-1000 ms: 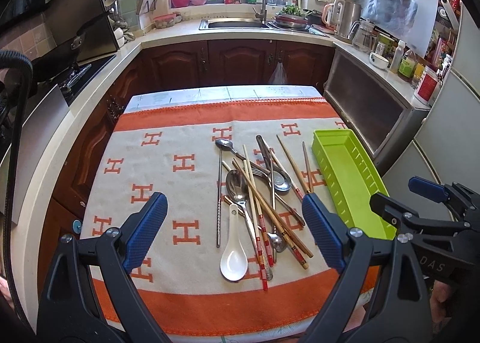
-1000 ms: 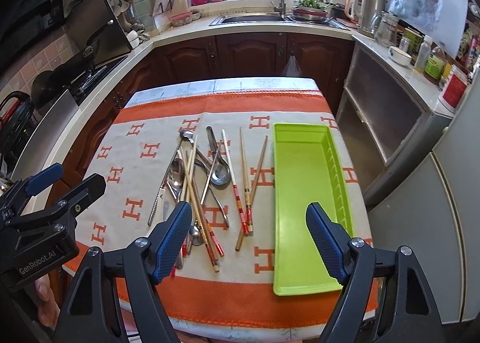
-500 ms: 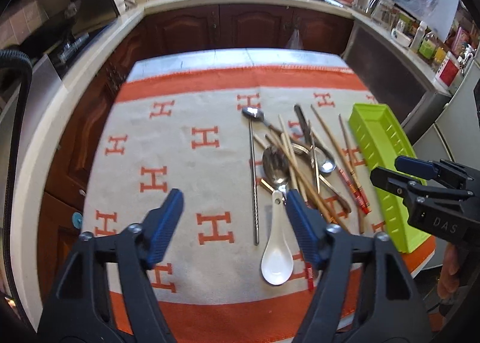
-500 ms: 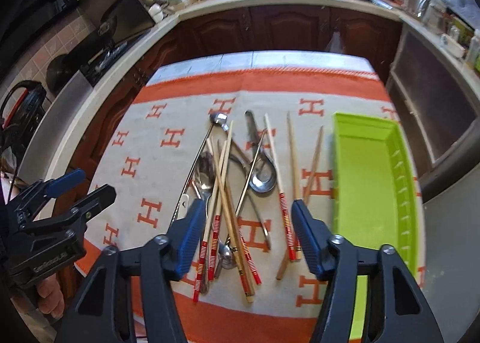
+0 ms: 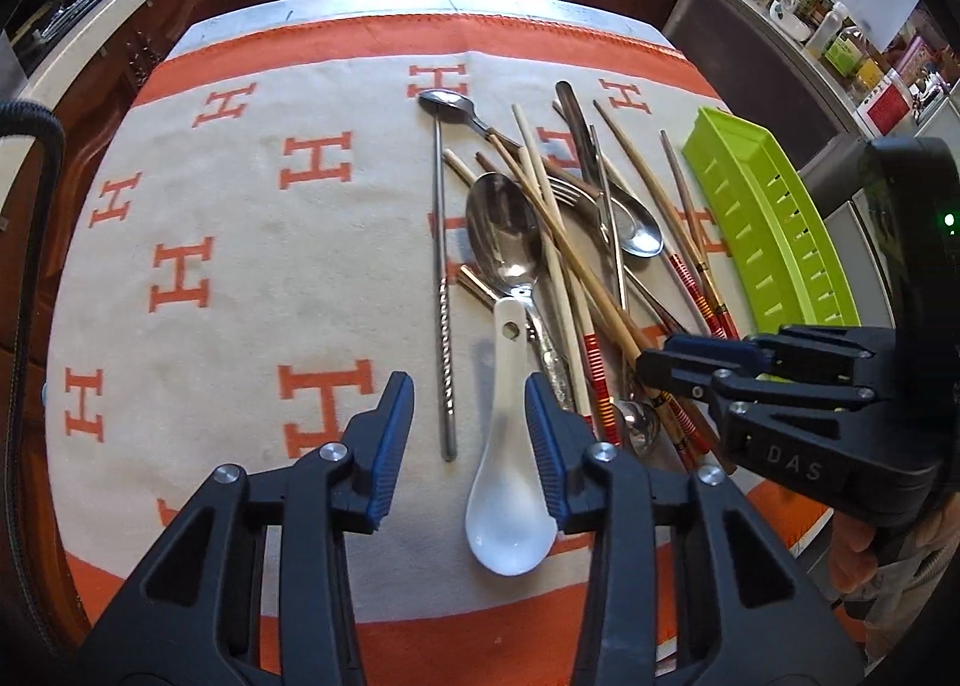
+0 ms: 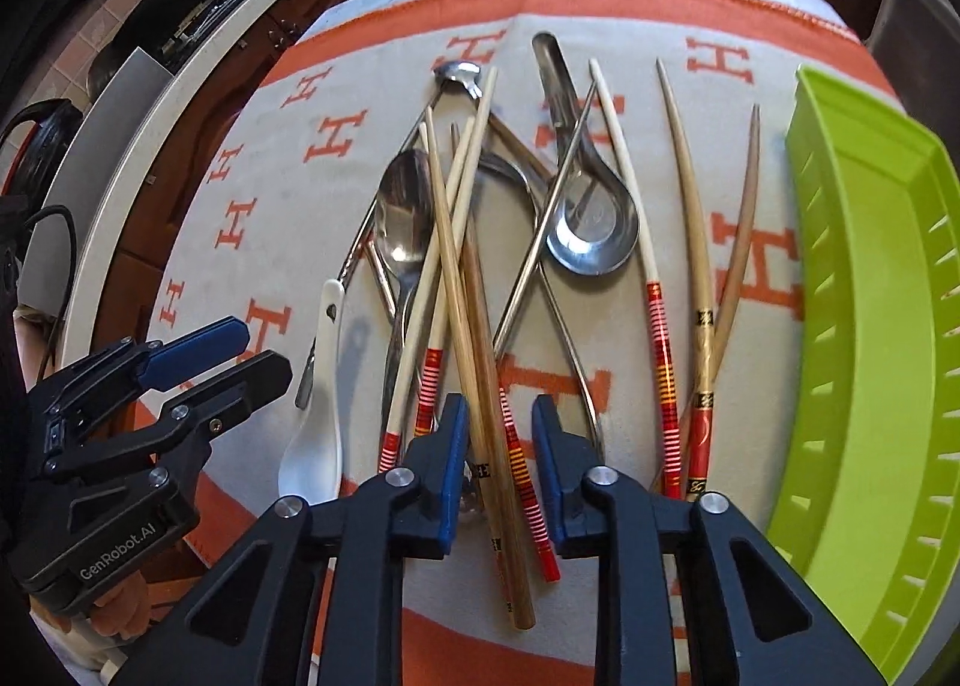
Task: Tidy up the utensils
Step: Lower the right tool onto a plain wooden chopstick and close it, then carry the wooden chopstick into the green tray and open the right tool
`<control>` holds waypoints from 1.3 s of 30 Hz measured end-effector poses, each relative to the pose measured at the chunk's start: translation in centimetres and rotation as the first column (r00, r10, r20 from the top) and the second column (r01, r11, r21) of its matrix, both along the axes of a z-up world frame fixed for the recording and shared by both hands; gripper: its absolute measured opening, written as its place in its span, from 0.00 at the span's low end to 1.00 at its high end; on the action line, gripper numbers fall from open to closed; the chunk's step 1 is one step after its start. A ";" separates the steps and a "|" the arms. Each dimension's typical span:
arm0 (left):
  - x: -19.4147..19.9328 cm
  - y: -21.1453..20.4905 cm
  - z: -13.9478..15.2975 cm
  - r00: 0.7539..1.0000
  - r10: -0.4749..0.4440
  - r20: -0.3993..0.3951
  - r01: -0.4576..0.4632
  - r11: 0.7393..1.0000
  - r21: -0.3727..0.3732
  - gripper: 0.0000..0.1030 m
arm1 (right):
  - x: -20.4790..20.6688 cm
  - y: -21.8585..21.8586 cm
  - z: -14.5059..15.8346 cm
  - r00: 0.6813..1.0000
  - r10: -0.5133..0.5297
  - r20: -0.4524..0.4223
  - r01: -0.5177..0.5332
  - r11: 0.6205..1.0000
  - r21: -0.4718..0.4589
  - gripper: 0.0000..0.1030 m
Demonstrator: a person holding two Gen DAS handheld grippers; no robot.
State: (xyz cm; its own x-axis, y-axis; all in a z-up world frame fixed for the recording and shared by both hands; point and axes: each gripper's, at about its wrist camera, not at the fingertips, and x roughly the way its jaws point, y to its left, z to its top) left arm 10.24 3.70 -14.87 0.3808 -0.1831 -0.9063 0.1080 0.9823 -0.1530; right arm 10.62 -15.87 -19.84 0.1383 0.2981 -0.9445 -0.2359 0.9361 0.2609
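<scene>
Left claw closing around the white ceramic spoon; right claw closing around two red-banded wooden chopsticks, neither gripped.

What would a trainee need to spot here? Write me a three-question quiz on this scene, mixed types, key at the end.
1. True or false: the green tray already holds chopsticks.
2. What lies between the left gripper jaws? A) white spoon B) metal spoon C) a fork
3. Fill in: the right gripper jaws are closing around a few ______ at their striped ends.

Key
1. False: the tray is empty, and all the utensils lie on the cloth.
2. A: the white spoon, along with a metal chopstick; the jaws are closing and not yet pressing.
3. chopsticks
</scene>
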 end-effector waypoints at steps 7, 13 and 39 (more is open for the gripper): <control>0.5 -0.7 0.0 1.000 -0.003 -0.008 0.003 1.000 -0.018 0.35 | -1.5 -1.2 0.3 1.000 -0.011 -0.004 0.011 0.997 0.078 0.07; 0.8 -1.6 0.2 1.000 -0.009 -0.018 0.008 0.998 -0.060 0.29 | -3.1 -2.5 2.5 0.999 -0.036 0.036 0.031 0.992 0.122 0.07; 5.0 -4.8 -2.0 0.984 0.105 -0.146 -0.124 0.984 -0.128 0.20 | -8.5 -18.3 9.5 0.915 -0.352 0.199 0.369 0.928 -0.053 0.29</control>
